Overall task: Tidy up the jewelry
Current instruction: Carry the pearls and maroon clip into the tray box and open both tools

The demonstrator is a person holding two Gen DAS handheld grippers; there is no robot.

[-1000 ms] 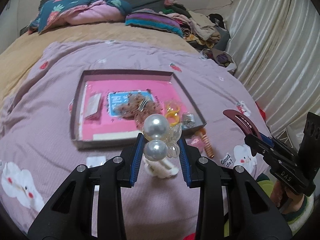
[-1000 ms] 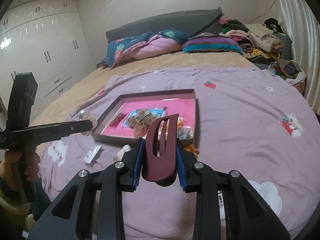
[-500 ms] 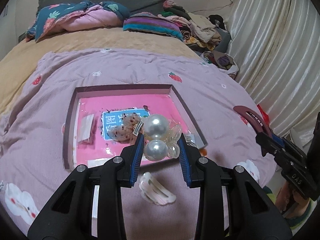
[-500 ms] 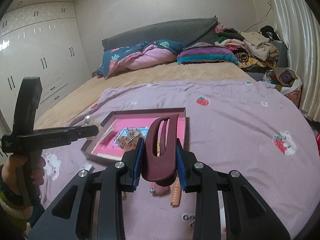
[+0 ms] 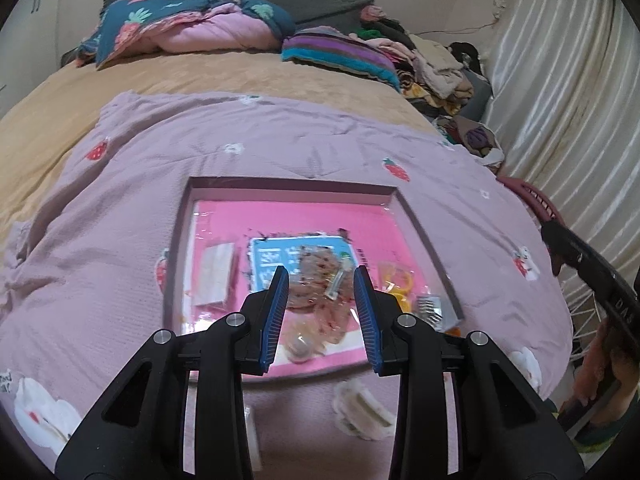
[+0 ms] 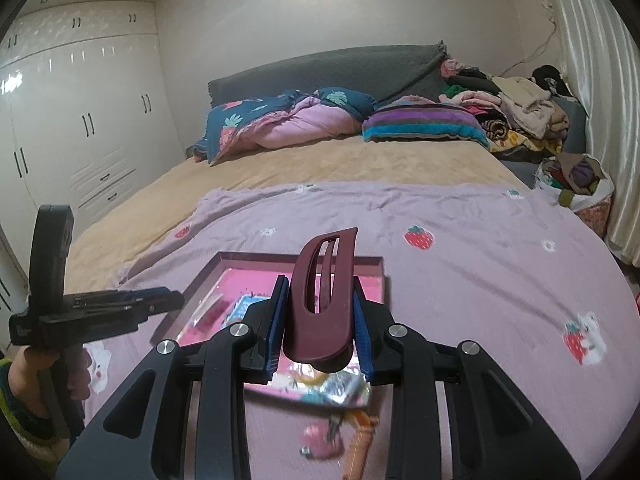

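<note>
Looking along my left claw (image 5: 320,300), I see its two blue pads spread with nothing between them, hanging over the near half of the pink-lined tray (image 5: 288,184) on the bed's lilac quilt (image 5: 100,240). Below the gap, blurred on the tray floor near its front edge, lies what I take to be the pearl hair clip (image 5: 300,346). Already in the tray are a brown speckled hair piece (image 5: 316,276) on a blue card (image 5: 272,258), a pale packet (image 5: 214,280) on the left, a yellow ring-shaped piece (image 5: 394,282) and a small silvery clip (image 5: 429,307) in the right corner. Outside the tray, a white hair clip (image 5: 362,414) sits on the quilt just in front of it. At the right edge my right claw carries the maroon clip's tip (image 5: 532,196).

Turning to the right wrist view, my right claw (image 6: 319,320) is pinching the maroon hair clip (image 6: 322,300) upright between its pads, hovering above the tray's near right corner (image 6: 376,264). My left claw (image 6: 160,296) shows side-on at the left. On the quilt short of the tray lie a pink trinket (image 6: 320,442) and an orange piece (image 6: 358,446).

By my reckoning the sorting is well along: several items are in, the maroon clip is about to go in, and the white clip, pink trinket and orange piece remain to collect.
</note>
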